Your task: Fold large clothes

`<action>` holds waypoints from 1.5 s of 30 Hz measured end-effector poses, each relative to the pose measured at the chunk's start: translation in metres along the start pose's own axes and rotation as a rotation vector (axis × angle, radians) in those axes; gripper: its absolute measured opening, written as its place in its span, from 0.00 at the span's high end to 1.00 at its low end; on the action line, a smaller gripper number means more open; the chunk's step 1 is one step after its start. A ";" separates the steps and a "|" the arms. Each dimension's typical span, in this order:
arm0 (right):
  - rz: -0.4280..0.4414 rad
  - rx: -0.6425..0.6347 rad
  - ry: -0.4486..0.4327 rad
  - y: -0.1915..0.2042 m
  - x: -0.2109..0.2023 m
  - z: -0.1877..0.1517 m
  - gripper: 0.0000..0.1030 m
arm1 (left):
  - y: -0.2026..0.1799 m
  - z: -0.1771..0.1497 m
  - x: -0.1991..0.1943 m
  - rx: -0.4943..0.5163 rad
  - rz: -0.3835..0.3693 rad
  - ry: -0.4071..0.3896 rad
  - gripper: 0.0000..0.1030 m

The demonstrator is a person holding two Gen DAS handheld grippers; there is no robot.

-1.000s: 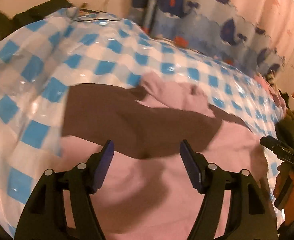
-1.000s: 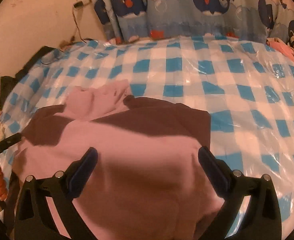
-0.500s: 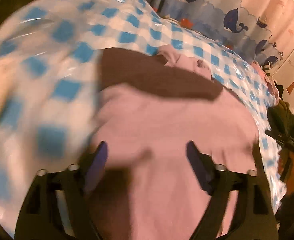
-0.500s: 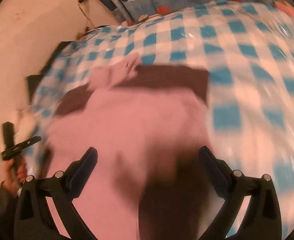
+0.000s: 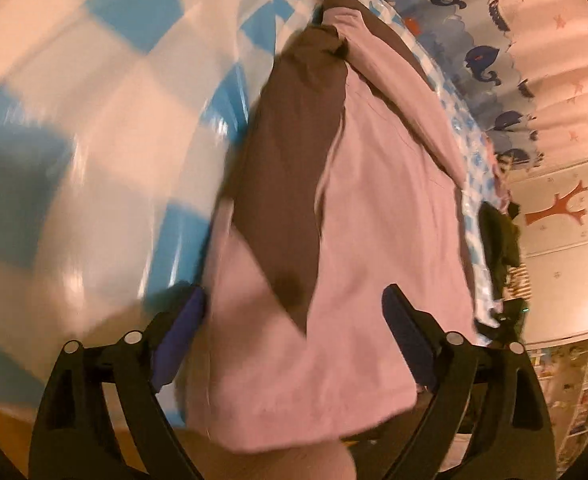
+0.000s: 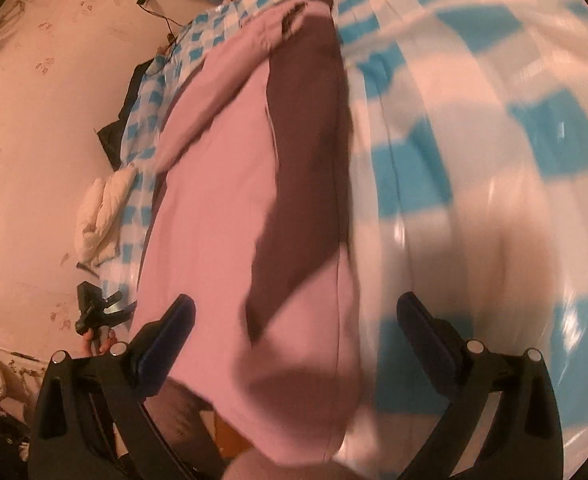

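A large pink garment (image 5: 374, 240) with a dark brown panel (image 5: 294, 160) lies lengthwise on the blue-and-white checked plastic cover (image 5: 94, 140). Its near end hangs over the table's front edge. My left gripper (image 5: 294, 320) hovers over that near end, its jaws opening wide on either side of the cloth without touching it. In the right wrist view the same garment (image 6: 214, 200) runs away from my right gripper (image 6: 298, 324), which stands open over the near right corner with no cloth pinched. A hand holds the left gripper (image 6: 94, 312) at the left of that view.
A whale-print curtain (image 5: 486, 52) hangs behind the far end. Dark clothes (image 5: 498, 236) sit by a wall with a tree decal (image 5: 558, 208). A white bundle (image 6: 98, 216) and a black item (image 6: 134, 92) lie along the cover's left side.
Both grippers have swept back to the garment's near end and rolled, so the garment now runs lengthwise. The left jaws have widened. The cover is blurred by the motion.
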State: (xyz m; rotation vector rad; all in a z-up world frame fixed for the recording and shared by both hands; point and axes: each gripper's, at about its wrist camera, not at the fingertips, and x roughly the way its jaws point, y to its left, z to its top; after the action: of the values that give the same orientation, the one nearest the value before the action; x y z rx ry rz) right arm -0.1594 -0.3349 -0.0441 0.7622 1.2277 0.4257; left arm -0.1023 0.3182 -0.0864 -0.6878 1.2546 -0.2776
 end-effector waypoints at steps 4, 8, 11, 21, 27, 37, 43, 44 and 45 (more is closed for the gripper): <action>0.031 0.007 0.048 0.004 0.009 -0.019 0.05 | 0.005 -0.021 0.001 -0.026 -0.032 0.008 0.14; 0.053 -0.016 0.087 0.011 0.015 -0.035 0.05 | 0.011 -0.031 0.001 -0.032 -0.008 0.034 0.14; 0.057 0.012 0.091 0.008 0.018 -0.035 0.05 | 0.018 -0.035 0.011 -0.063 -0.055 0.094 0.14; 0.122 0.001 0.149 0.014 0.020 -0.038 0.05 | 0.011 -0.046 0.029 -0.009 -0.059 0.100 0.15; 0.076 0.033 0.137 0.002 0.021 -0.040 0.56 | 0.027 -0.041 0.025 -0.107 -0.035 0.079 0.66; 0.225 -0.106 -0.030 0.066 -0.040 -0.050 0.75 | -0.044 -0.049 -0.038 0.010 -0.104 0.002 0.87; 0.261 -0.192 -0.003 0.079 -0.099 -0.091 0.75 | -0.066 -0.089 -0.096 0.106 -0.153 0.052 0.84; 0.258 -0.185 0.015 0.073 -0.100 -0.100 0.74 | -0.059 -0.097 -0.095 0.108 -0.156 0.077 0.82; 0.249 -0.160 0.052 0.059 -0.095 -0.111 0.69 | -0.051 -0.103 -0.092 0.104 -0.158 0.103 0.77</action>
State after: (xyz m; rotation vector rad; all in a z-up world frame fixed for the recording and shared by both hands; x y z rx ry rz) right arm -0.2878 -0.3259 0.0474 0.7727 1.1353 0.7430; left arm -0.2183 0.2967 0.0012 -0.6909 1.2762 -0.5100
